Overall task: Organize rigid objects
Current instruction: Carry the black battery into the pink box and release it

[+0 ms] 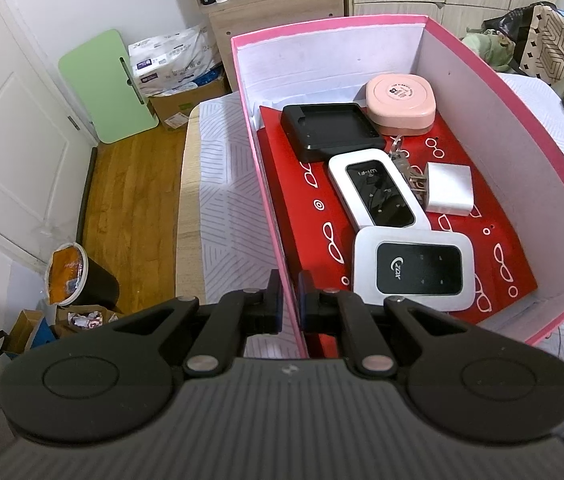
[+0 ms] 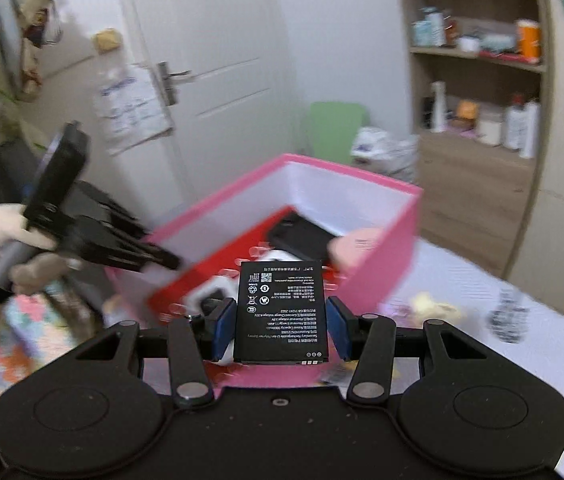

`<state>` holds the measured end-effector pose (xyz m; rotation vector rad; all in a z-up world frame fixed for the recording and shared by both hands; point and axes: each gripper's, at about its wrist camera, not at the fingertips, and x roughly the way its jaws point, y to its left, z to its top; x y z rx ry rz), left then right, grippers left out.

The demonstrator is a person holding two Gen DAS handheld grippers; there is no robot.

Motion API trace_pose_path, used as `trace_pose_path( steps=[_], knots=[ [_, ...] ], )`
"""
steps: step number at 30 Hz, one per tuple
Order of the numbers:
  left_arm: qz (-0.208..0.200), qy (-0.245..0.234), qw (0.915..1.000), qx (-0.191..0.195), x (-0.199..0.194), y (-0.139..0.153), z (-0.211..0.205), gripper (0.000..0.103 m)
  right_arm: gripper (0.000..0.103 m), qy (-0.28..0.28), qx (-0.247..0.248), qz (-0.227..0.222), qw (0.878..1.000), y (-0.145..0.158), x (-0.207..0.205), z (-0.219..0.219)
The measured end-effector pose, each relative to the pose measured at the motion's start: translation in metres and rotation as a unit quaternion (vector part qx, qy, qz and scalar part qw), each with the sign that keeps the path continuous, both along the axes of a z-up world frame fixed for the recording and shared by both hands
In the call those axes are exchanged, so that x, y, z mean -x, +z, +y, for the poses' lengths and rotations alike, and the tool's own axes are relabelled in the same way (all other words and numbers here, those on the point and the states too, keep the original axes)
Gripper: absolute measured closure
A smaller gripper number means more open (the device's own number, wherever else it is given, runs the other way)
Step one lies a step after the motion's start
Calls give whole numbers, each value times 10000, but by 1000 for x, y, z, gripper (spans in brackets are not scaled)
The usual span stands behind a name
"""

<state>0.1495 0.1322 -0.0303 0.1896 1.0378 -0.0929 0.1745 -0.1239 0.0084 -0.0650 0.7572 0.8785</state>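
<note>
The right gripper (image 2: 280,326) has its jaws clamped on a black battery (image 2: 280,312), held above the pink box (image 1: 501,128). The left gripper (image 1: 290,304) pinches the box's near wall, jaws closed, on the table (image 1: 218,200).
</note>
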Motion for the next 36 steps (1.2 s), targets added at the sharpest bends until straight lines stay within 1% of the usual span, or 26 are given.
trace_pose_path(
  steps=[4,7,11,15,17,23,28,33,36],
  knots=[
    [21,17,10000,42,-1,0,1,96,49,423,127,207,9988,0,-8,33],
    [-16,24,10000,40,0,2,0,96,49,738,468,370,9955,-5,-16,62],
    [-67,13,10000,52,2,3,0,96,49,1128,1123,748,9844,-19,-35,98],
    [-103,9,9999,107,4,3,2,96,49,1440,1575,1043,9714,-34,-47,119],
    [-116,7,9999,115,4,3,2,96,49,1441,1675,1224,9676,-41,-53,126],
    [-134,-25,9998,145,4,2,3,95,49,1194,2169,1460,9578,-60,-64,138],
    [-148,-36,9998,158,4,2,3,95,49,1150,2514,1421,9505,-66,-63,147],
    [-141,-29,9997,195,4,2,4,95,49,1036,2769,1544,9427,-77,-72,155],
    [-136,-23,9997,218,3,2,5,95,49,987,2881,1510,9404,-80,-75,159]
  ],
)
